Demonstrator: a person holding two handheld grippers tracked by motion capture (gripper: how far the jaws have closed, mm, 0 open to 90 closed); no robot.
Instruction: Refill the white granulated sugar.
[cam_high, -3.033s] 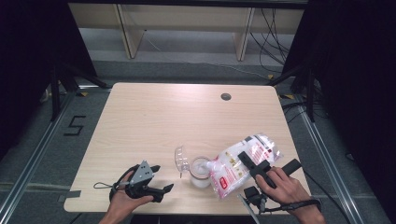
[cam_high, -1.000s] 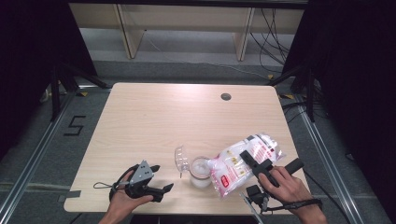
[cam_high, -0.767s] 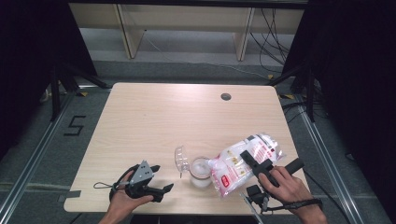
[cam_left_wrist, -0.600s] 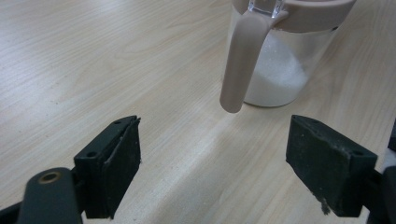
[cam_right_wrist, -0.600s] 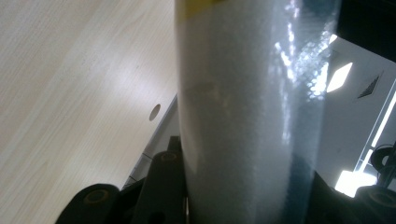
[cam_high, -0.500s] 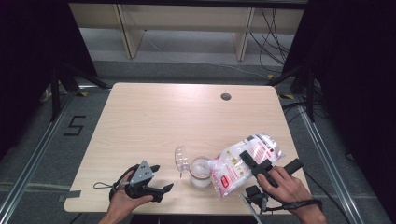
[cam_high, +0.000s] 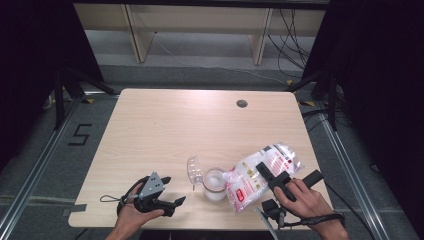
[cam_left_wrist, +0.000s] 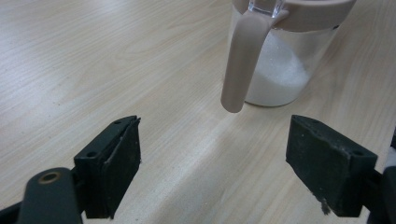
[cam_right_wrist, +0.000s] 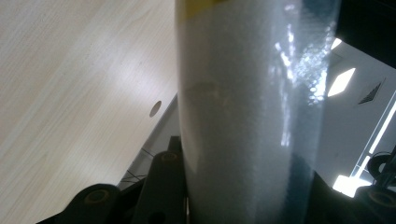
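Black jaws of the right gripper (cam_high: 264, 170) are clenched on a clear plastic bag of white granules (cam_high: 260, 175), tipped with its mouth at the open jar (cam_high: 214, 183) near the table's (cam_high: 200, 125) front edge. The bag looks soft, slack and fairly heavy; its load would probably shift, so a grip across the middle seems wise. At the left, the left gripper (cam_high: 170, 202) rests released, jaws wide apart, with the jar just ahead, its lid (cam_high: 193, 171) flipped back.
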